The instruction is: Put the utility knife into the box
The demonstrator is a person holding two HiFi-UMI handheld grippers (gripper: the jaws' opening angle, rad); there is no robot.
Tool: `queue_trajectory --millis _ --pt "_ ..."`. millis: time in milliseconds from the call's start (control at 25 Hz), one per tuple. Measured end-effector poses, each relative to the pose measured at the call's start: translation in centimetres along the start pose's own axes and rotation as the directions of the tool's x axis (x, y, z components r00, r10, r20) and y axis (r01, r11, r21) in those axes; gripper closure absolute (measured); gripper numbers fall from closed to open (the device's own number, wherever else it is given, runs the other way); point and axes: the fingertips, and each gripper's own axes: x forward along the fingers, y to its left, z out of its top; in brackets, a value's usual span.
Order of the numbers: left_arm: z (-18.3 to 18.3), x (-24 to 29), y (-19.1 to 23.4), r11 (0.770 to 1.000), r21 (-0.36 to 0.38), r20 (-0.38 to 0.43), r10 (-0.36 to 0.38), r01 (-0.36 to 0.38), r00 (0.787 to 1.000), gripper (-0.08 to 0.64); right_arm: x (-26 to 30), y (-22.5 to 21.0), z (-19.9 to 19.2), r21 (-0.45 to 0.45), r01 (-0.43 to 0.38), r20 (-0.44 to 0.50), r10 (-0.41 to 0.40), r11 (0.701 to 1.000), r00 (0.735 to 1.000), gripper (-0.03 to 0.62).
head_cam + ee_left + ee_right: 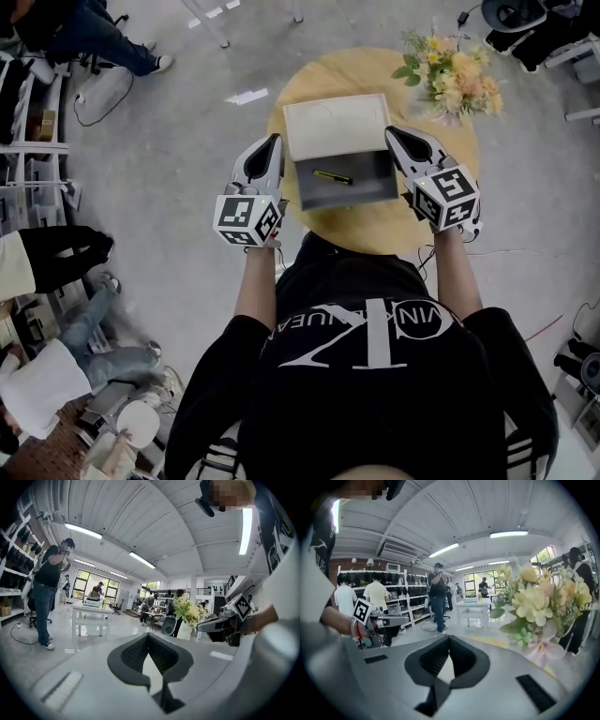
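Note:
An open grey box (367,191) stands on the round wooden table (375,227), its white lid (336,127) folded back. The yellow and black utility knife (332,176) lies inside on the box floor. My left gripper (275,140) hovers just left of the box, shut and empty. On the box's right side, my right gripper (390,132) is also shut and empty. In the left gripper view the jaws (148,635) meet at the tip and hold nothing. The right gripper view shows the same (449,638). Neither gripper view shows the box or knife.
A bouquet of pale flowers (453,75) stands at the table's back right, close to the right gripper (543,606). Several people stand or sit around the room's left side (56,272). Shelves (28,141) line the left wall.

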Motion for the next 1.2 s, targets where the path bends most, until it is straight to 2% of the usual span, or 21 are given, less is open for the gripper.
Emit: queue_trajectory --millis 640,1200 --pt "3.1 -1.2 1.8 0.997 0.023 0.067 0.066 -0.067 0.996 0.549 0.1 -0.8 3.6 -0.015 0.013 0.096 -0.011 1.0 0.995 0.578" --pt "6.7 -1.6 1.7 0.991 0.092 0.146 0.078 -0.092 0.986 0.549 -1.2 -0.5 6.5 -0.066 0.033 0.199 -0.019 0.997 0.98 0.578"
